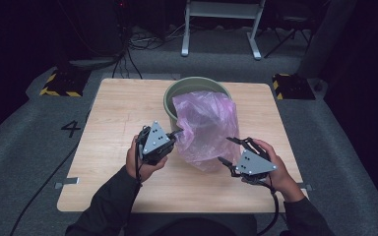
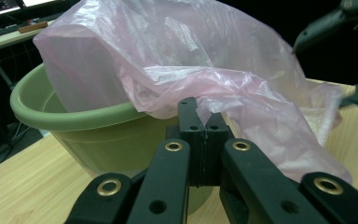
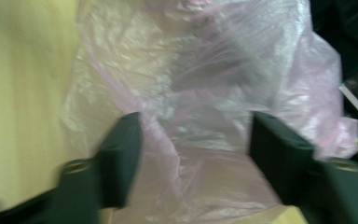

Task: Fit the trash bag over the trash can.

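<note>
A thin pink plastic bag (image 1: 204,123) drapes over the near rim of a green bucket (image 1: 192,81) and hangs down onto the wooden table (image 1: 123,113). My left gripper (image 1: 177,132) is at the bag's left edge, beside the bucket wall. In the left gripper view its jaws are shut (image 2: 204,123) on a fold of the bag (image 2: 168,46) just over the bucket's rim (image 2: 51,116). My right gripper (image 1: 225,149) stands open at the bag's lower right. The right gripper view is blurred: its jaws (image 3: 193,126) stand wide apart, with the bag's film (image 3: 205,84) between them and not pinched.
The bucket stands at the back middle of the table. On the grey floor lie yellow-black striped blocks (image 1: 59,83) (image 1: 293,86), cables and a painted 4 (image 1: 70,129). A white frame's legs (image 1: 221,24) stand behind the table.
</note>
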`<state>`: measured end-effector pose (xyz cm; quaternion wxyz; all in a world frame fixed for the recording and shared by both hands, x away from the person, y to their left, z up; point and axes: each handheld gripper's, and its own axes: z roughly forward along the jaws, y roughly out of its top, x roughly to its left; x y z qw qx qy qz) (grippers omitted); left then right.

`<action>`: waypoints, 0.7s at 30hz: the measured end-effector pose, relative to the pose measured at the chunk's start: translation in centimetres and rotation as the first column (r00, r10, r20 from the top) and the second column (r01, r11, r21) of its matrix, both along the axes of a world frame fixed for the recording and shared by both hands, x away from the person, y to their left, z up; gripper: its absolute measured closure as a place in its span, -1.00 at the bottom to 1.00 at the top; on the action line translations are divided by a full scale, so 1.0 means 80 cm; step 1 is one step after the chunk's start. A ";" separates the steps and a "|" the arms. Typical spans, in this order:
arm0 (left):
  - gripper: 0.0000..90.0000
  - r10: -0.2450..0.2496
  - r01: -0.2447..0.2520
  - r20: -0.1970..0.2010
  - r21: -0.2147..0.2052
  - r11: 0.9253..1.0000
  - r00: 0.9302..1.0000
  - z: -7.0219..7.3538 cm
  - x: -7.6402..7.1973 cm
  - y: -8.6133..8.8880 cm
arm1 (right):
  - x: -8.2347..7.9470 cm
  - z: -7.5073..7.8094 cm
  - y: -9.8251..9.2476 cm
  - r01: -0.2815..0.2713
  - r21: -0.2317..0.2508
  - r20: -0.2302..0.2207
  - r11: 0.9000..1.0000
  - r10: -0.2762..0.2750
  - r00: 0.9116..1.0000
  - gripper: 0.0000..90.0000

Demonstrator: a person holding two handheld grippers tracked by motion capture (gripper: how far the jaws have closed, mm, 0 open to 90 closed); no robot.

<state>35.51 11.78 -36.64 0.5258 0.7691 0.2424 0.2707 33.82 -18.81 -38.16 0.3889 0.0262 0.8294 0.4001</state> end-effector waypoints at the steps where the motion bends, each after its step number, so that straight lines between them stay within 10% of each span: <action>1: 1.00 -0.001 0.001 -0.003 -0.006 1.000 1.000 0.001 0.001 0.003 | 0.001 -0.002 0.001 0.012 -0.013 0.030 1.000 -0.012 0.999 0.16; 9: 1.00 0.001 -0.001 -0.002 -0.014 1.000 1.000 0.005 0.005 0.015 | 0.010 0.012 -0.005 0.023 0.025 0.101 0.999 -0.025 0.995 1.00; 21: 1.00 0.048 -0.048 -0.001 0.002 0.999 0.999 0.015 0.020 0.046 | 0.053 0.069 -0.018 0.058 0.212 0.022 0.976 -0.064 0.998 1.00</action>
